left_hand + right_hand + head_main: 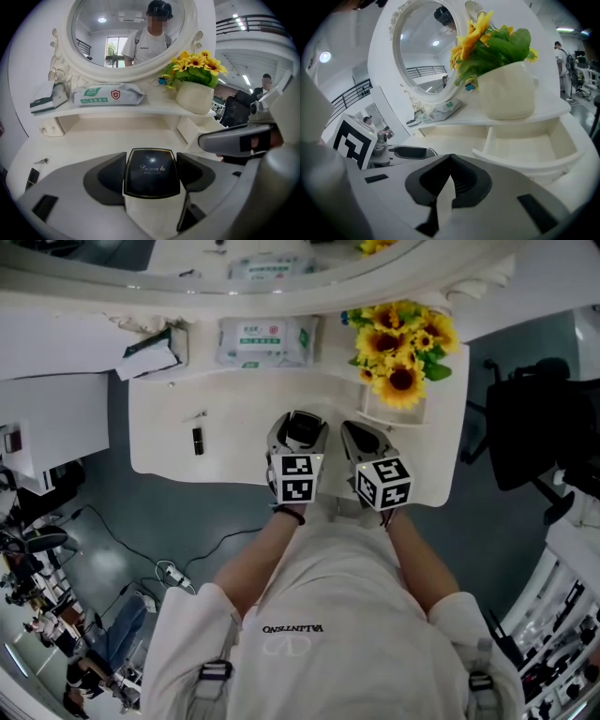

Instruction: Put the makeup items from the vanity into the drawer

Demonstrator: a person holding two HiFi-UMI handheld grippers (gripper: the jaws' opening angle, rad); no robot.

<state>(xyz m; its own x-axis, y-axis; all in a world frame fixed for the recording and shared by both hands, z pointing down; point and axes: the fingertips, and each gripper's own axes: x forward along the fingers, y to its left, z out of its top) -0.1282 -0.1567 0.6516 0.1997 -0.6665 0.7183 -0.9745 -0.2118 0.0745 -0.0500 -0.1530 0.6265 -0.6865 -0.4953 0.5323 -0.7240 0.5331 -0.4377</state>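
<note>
A black square compact (150, 164) with a gold rim sits between the pads of my left gripper (151, 172), which is shut on it above the white vanity top (108, 140). In the head view the compact (300, 430) shows in the left gripper (298, 439) near the vanity's front edge. Beside it on the right, my right gripper (364, 442) is shut with nothing in it; its pads meet in the right gripper view (450, 176). The small drawer (525, 145) under the flower shelf stands open, to the right of both grippers. A small black stick (198, 441) lies on the vanity's left part.
A pot of sunflowers (401, 352) stands on the shelf above the drawer. A pack of wipes (262, 341) and a tilted box (150, 352) sit on the back shelf below the round mirror (131, 33). A small metal clip (195, 415) lies near the stick. A black chair (534, 437) stands at the right.
</note>
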